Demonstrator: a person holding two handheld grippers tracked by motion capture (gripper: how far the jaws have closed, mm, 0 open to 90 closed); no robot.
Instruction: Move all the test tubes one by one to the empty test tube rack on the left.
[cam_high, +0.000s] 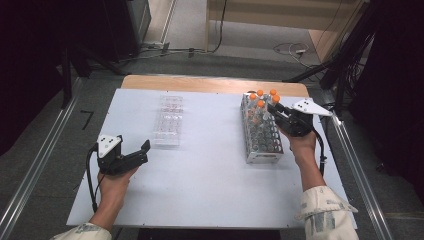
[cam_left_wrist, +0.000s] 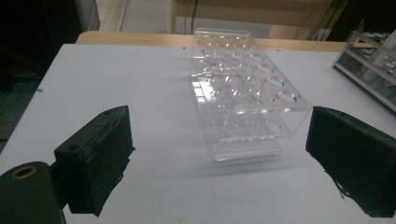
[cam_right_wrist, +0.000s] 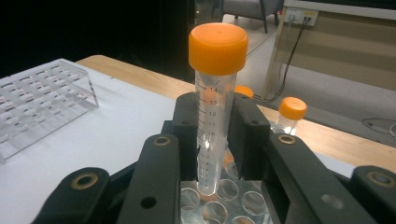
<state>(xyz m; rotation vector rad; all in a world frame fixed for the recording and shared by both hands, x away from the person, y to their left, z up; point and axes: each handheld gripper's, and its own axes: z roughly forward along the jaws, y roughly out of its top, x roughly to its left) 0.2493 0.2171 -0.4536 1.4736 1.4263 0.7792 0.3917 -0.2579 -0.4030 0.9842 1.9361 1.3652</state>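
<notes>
The orange-capped tube (cam_right_wrist: 212, 116) bears printed scale numbers 14, 13 and 12

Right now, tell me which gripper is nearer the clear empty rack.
Left. The left gripper hovers open just short of the clear rack, jaws pointing at it. The right gripper is across the table at the metal rack, shut on an orange-capped tube.
</notes>
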